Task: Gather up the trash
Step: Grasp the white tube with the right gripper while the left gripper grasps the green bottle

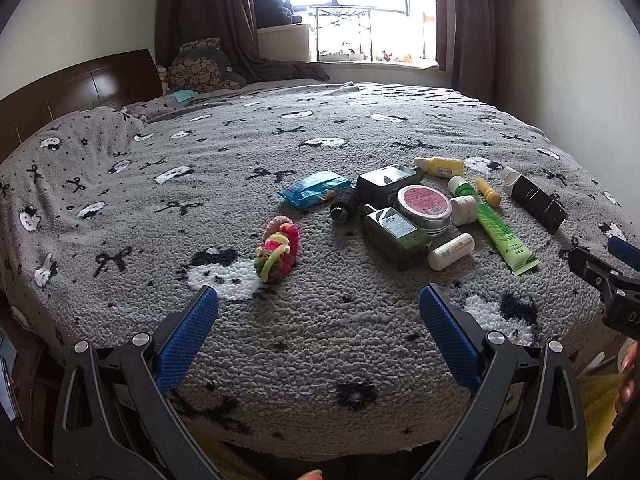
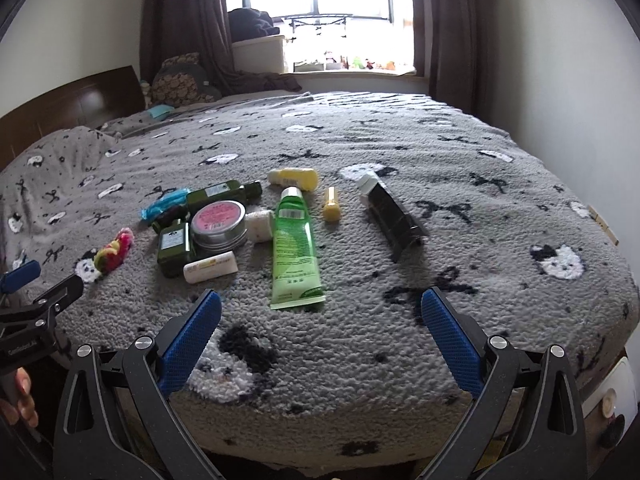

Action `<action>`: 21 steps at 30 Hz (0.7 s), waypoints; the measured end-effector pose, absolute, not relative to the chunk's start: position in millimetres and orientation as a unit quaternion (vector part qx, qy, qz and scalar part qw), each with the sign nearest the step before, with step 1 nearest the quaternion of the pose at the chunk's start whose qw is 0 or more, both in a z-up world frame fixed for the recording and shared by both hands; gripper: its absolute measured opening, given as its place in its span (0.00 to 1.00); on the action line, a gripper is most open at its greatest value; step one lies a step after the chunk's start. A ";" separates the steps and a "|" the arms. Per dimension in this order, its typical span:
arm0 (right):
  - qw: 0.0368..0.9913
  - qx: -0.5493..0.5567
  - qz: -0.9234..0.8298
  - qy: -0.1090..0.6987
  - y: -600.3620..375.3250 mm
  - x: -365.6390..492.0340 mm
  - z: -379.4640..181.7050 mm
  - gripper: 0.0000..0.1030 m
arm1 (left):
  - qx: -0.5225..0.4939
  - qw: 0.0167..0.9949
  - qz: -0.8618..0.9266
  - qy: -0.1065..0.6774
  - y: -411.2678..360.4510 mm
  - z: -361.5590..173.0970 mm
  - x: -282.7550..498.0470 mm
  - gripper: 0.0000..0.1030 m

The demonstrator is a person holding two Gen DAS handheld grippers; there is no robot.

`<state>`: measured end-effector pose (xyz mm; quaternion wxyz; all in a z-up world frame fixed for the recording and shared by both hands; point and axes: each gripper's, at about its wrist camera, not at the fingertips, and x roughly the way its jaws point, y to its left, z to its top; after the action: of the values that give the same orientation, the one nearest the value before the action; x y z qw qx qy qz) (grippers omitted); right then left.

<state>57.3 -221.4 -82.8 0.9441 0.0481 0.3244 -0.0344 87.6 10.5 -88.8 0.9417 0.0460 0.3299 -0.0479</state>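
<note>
A cluster of small items lies on the grey patterned bed (image 1: 200,168): a green tube (image 2: 294,240), a black tube with a white cap (image 2: 394,216), a round tin with a pink lid (image 2: 218,224), green bottles (image 1: 396,236), a white stick (image 2: 210,266), a yellow bottle (image 1: 440,166), a blue wrapper (image 1: 314,188) and a bunch of coloured hair ties (image 1: 278,252). My left gripper (image 1: 318,336) is open over the bed's near edge, short of the hair ties. My right gripper (image 2: 320,340) is open just before the green tube's crimped end. Both hold nothing.
A wooden headboard (image 1: 80,88) and pillows stand at the far left. A window with dark curtains (image 2: 184,20) lies beyond the bed. White walls close in on the right. A hand (image 2: 22,400) holds the left gripper's handle at the lower left of the right wrist view.
</note>
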 end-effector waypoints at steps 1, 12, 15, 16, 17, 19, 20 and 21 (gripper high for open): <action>0.942 0.051 -0.023 0.332 -218.1 62.9 -86.3 0.97 | 0.045 0.939 -0.048 0.336 12.3 -92.1 91.6 0.92; 0.928 0.018 0.087 0.361 -155.8 121.6 -118.2 0.74 | 0.025 0.936 -0.024 0.352 52.4 -101.8 118.3 0.92; 0.922 0.013 0.091 0.377 -150.4 135.3 -128.0 0.69 | 0.028 0.934 -0.033 0.355 50.0 -102.5 126.9 0.92; 0.920 0.014 0.092 0.381 -148.6 139.7 -131.8 0.69 | 0.030 0.934 -0.038 0.355 48.6 -103.5 128.8 0.92; 0.918 0.013 0.093 0.386 -147.7 143.4 -135.4 0.67 | 0.030 0.933 -0.042 0.356 46.5 -104.1 131.1 0.92; 0.918 0.009 0.091 0.387 -147.3 149.0 -140.8 0.62 | 0.032 0.932 -0.052 0.358 41.6 -105.6 136.0 0.90; 0.918 0.008 0.092 0.385 -147.9 150.3 -141.8 0.55 | 0.032 0.931 -0.057 0.360 38.8 -106.4 138.2 0.90; 0.919 0.009 0.094 0.383 -149.8 151.6 -142.1 0.53 | 0.033 0.930 -0.062 0.361 36.0 -107.0 140.9 0.90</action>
<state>151.6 -149.8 -142.1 0.9190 0.0085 0.3827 0.0940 140.9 36.0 -107.0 0.9300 0.0329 0.3607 -0.0622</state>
